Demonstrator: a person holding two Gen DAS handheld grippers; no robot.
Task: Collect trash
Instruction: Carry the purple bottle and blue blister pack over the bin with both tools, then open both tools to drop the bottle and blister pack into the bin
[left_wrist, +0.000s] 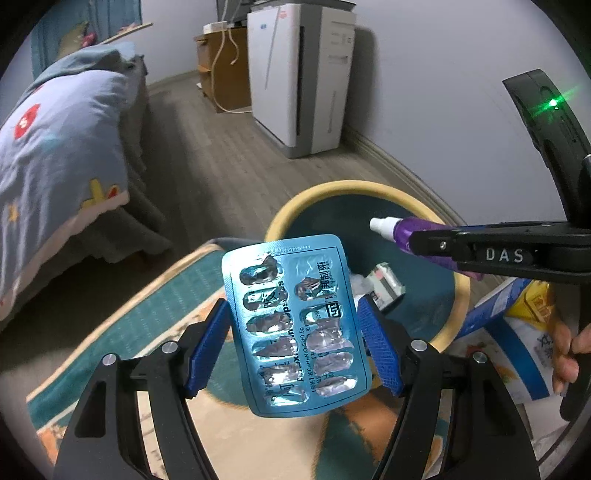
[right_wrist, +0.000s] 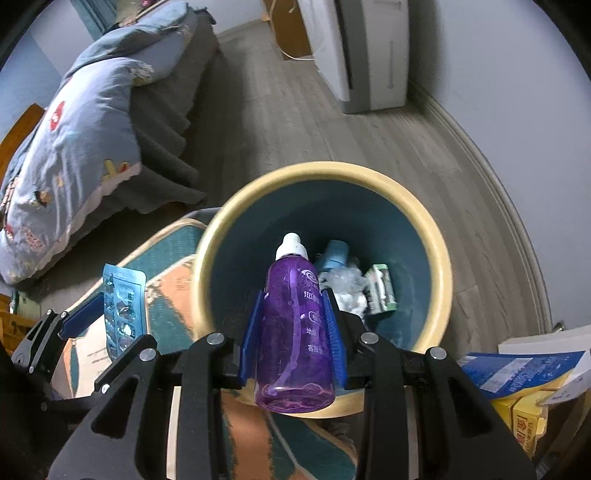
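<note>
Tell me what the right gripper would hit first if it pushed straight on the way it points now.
Most likely the trash in the bin. The right gripper, shut on the purple bottle, aims into the open bin; the bottle's white cap would probably meet the crumpled plastic at the bottom first, though depth is unclear.

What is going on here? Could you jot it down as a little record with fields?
Setting: bedroom floor, bed alongside
Left gripper: clamped on a blue, emptied pill blister pack
Right gripper: clamped on a purple bottle with white cap
Bin: yellow rim, blue inside, below the bottle
Already in bin: small carton, crumpled wrapper
Beside bin: boxes, patterned rug
</note>
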